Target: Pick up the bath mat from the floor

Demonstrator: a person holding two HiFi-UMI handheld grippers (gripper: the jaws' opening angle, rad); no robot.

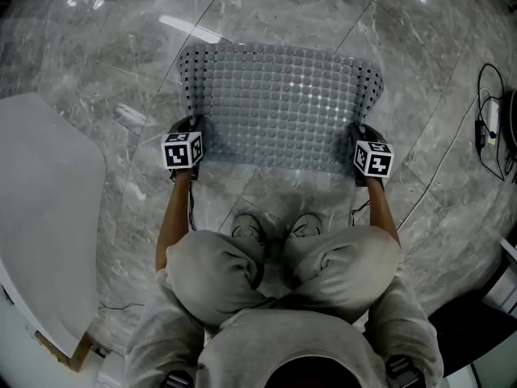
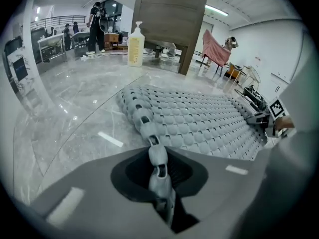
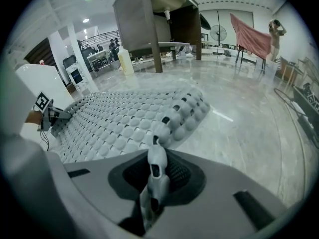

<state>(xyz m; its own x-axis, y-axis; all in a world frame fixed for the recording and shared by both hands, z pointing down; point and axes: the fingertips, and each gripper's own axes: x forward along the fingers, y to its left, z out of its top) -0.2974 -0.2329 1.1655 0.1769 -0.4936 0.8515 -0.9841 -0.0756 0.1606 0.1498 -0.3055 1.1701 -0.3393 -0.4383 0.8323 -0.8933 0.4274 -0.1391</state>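
A grey bubble-textured bath mat [image 1: 279, 103] with rows of holes lies spread on the marble floor in the head view. My left gripper [image 1: 192, 129] is shut on the mat's near left corner; in the left gripper view the mat's edge [image 2: 158, 158] runs pinched between the jaws. My right gripper [image 1: 359, 136] is shut on the near right corner, and the right gripper view shows that edge [image 3: 157, 166] clamped the same way. Both near corners look slightly lifted, while the far part of the mat [image 2: 199, 116] rests on the floor.
The person squats with shoes [image 1: 275, 226] just behind the mat. A white curved fixture [image 1: 40, 217] stands at the left, cables [image 1: 489, 128] at the right. A soap bottle [image 2: 135, 45] and a wooden cabinet [image 2: 172, 19] stand beyond the mat. People stand far off.
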